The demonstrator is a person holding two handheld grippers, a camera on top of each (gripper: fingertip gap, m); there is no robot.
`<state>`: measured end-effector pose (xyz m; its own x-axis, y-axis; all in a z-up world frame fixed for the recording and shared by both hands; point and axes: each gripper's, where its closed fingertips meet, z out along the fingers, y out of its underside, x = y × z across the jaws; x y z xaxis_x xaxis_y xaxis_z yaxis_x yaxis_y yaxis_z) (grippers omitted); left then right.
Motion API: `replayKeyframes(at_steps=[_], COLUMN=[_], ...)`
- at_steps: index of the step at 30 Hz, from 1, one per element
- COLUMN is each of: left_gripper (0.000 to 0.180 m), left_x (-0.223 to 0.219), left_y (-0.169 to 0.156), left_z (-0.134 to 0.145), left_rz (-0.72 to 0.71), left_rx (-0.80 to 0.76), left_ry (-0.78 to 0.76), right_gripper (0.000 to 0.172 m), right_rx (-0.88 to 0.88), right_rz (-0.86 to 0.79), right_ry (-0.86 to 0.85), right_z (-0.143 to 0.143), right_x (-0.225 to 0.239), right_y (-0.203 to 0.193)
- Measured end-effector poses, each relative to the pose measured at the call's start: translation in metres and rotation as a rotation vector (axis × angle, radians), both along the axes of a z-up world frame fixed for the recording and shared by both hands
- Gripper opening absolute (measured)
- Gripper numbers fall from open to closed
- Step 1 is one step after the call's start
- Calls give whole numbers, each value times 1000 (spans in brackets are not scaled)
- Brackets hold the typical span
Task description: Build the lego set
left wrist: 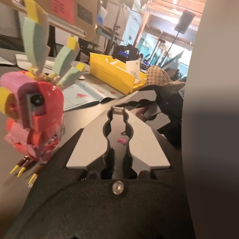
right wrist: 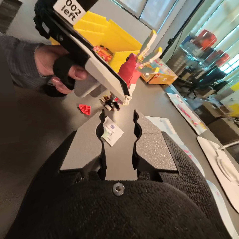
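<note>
Left tongs: left tongs are clenched on a small white piece, both pads pressing on it at the very tips.
Right tongs: right tongs stand released, jaws wide apart with nothing between the pads; they hang above the desk.
Under the right tongs: a white sachet lies flat on the desk, partly covered by one finger.
Just ahead of the right tongs: a red wedge plate lies studs up, and beside it sits a small brown-and-white build.
Held piece: in the right wrist view it sits at the left tongs' tips, low down by the base of the bird, just above the brown-and-white build.
Bird: a red and pink brick bird with pale green, yellow-tipped crest feathers and yellow claws stands on the desk, close on the left of the left tongs.
Hand: a hand grips the left tongs' handle.
Farther back: an open booklet, then a yellow bin holding red and orange bits, and an orange box behind the bird.
Hard to make out: the pads cover most of the white piece, so its shape is unclear. Whether it touches the bird cannot be told. The bird is blurred in the left wrist view, a grey smear covers that view's right edge, and the left tongs hide the bird's lower body in the right wrist view.
</note>
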<state>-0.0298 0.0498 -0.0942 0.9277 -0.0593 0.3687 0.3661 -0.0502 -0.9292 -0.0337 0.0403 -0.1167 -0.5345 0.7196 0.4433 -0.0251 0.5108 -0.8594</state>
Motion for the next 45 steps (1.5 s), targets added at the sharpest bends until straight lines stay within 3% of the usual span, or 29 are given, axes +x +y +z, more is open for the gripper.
replayKeyframes(at_steps=[4,7,13,15,21,23,27,29,32,36,41,43,45], left_gripper=[14,14,14,14,14,2,21,21,13,4,1,0,0], left_x=[-6,-2,13,17,20,20,27,30,33,33,31,29,24], left_y=[-3,-8,-4,-3,-5,-9,-19,-21,-20,-18,-17,-14,-12], left_z=[1,14,17,16,-3,-14,-19,-26,-37,-40,-42,-43,-48], left_rz=[45,20,-66,-85,-173,-169,-132,-110,-101,-76,-76,-70,-70], left_rx=[13,109,135,125,-8,-80,-140,-178,-218,-220,-226,-236,-247], left_ry=[24,16,-24,-14,36,166,672,915,1159,1337,1411,1435,1475], right_gripper=[53,46,25,8,3,3,3,3,3,3,3,19,33], right_rx=[-42,-157,121,183,353,380,389,383,384,395,361,252,88], right_rz=[30,117,14,-36,38,93,182,213,238,254,251,232,198], right_ry=[-46,26,319,375,389,358,298,285,274,258,230,155,-28], right_z=[-4,18,31,33,19,10,-3,-5,-9,-13,-15,-10,-10], right_x=[3,14,13,11,15,19,26,29,32,33,33,32,32], right_y=[11,6,-5,-2,1,1,-1,-5,-10,-12,-10,2,28])
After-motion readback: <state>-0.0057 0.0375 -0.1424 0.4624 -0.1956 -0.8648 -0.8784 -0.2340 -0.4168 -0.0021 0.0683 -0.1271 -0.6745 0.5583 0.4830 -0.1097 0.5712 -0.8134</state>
